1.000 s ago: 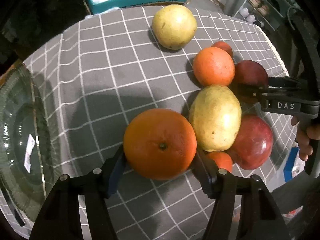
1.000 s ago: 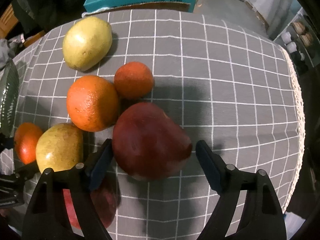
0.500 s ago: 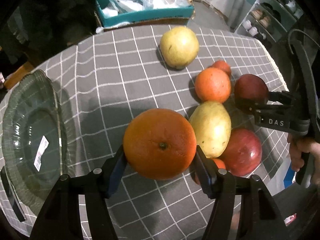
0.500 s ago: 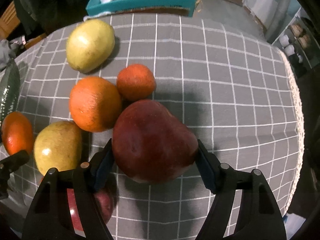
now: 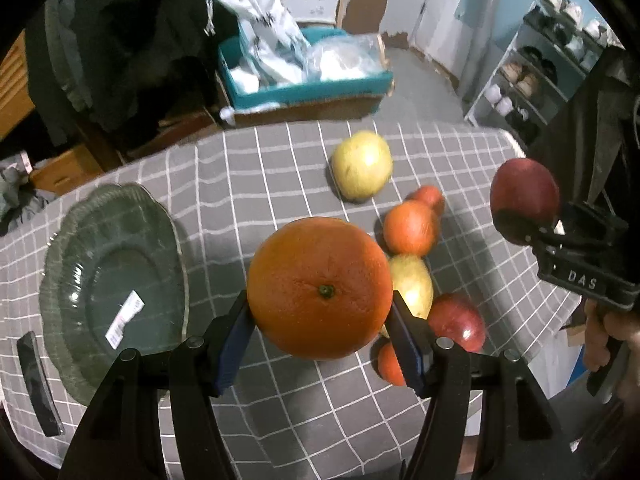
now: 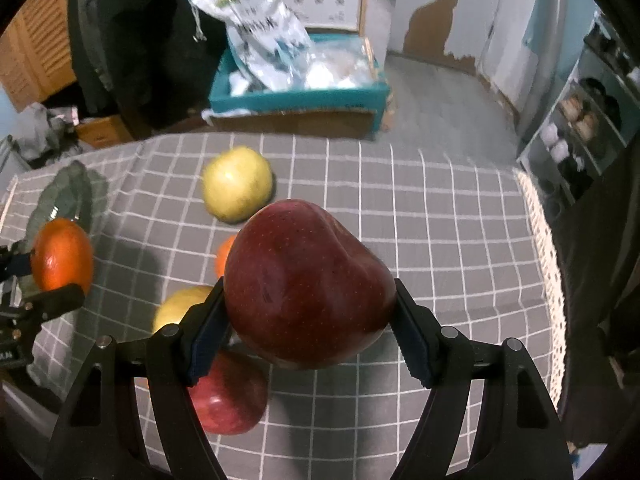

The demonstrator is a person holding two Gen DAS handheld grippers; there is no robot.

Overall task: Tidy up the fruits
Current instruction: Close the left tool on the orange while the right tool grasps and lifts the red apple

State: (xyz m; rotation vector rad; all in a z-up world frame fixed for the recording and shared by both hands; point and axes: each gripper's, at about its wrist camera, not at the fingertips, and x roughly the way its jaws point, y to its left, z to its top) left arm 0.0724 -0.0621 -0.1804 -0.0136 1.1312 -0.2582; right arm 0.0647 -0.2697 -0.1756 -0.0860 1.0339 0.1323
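Orange, clamped in the left gripper above the surface, and red apple, clamped in the right gripper: a slip and bruising is risked, the round skins being held only by narrow pads.

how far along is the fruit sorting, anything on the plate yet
Nothing is placed: the glass plate holds no fruit. In hand: the left gripper clamps a large orange, the right gripper a red apple. Six fruits remain on the checked tablecloth.
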